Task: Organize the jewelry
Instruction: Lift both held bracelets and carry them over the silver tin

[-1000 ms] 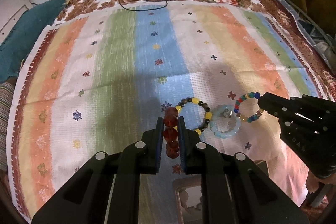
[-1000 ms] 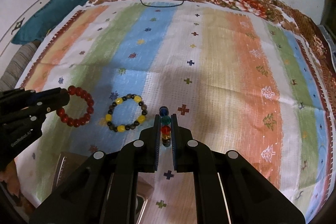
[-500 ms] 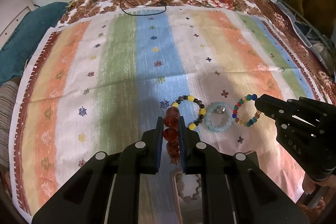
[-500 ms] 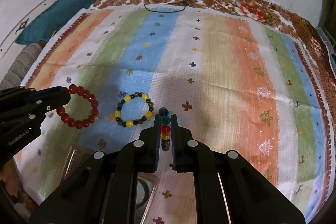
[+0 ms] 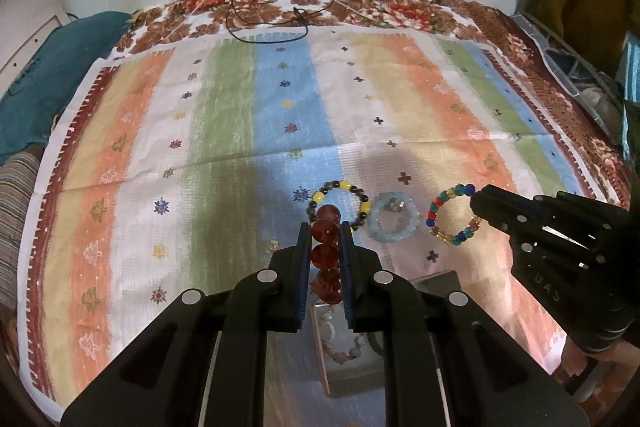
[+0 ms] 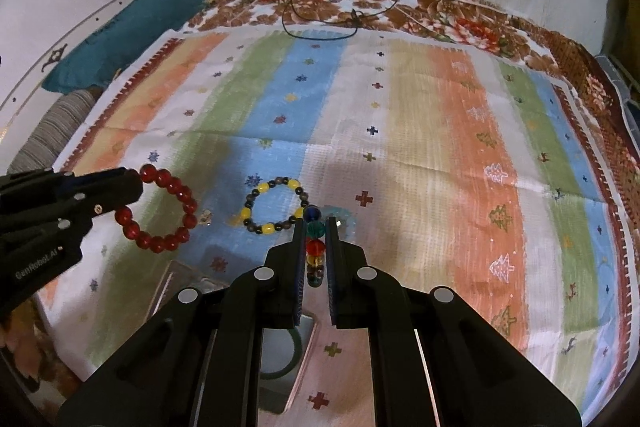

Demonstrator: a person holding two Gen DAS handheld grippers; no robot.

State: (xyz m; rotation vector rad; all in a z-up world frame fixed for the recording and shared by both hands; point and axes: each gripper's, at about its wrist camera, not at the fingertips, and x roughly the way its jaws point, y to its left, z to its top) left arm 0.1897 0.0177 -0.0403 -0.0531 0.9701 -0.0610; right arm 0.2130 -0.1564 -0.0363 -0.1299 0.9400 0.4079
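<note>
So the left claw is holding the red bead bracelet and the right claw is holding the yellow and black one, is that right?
Not quite. The left claw does grip the red bead bracelet, but the right claw grips the multicolored bead bracelet, as the left wrist view shows. The yellow and black bracelet lies free on the striped cloth.

The cloth [image 5: 240, 131] is striped in orange, yellow, green, blue and white, dotted with small crosses, stars and trees, edged in brown florals. One bracelet [image 6: 160, 215] is deep red; another [image 6: 276, 205] alternates yellow and dark grey beads; a third [image 5: 394, 223] is pale blue; the fourth [image 5: 452, 215] mixes red, blue, green and amber.
</note>
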